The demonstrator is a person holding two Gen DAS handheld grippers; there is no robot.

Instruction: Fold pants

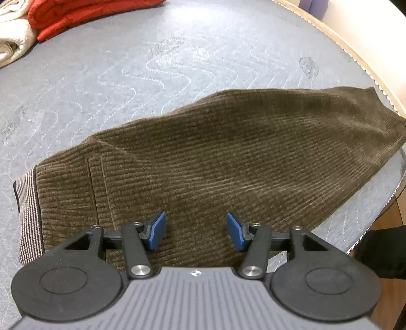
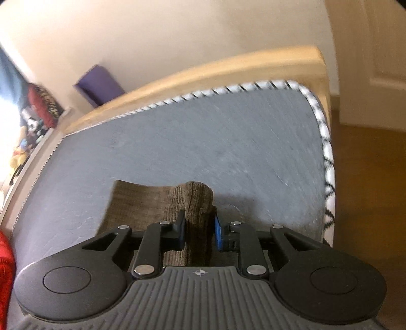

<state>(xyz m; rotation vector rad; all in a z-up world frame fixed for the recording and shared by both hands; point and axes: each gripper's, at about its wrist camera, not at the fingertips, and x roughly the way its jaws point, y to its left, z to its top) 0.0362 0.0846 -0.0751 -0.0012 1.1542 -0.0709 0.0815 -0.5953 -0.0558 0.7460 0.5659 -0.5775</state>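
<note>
Pants: one brown corduroy pair (image 1: 228,157) lay flat across the grey mattress (image 1: 152,71), striped waistband (image 1: 28,210) at the left.
Left gripper (image 1: 196,231): one, jaws spread over the fabric, nothing between them.
Right gripper (image 2: 199,228): one, jaws pinching a bunched fold of the pants (image 2: 198,203).
Other laundry: one red item (image 1: 83,12), one cream item (image 1: 12,38), at the mattress's far corner.
</note>
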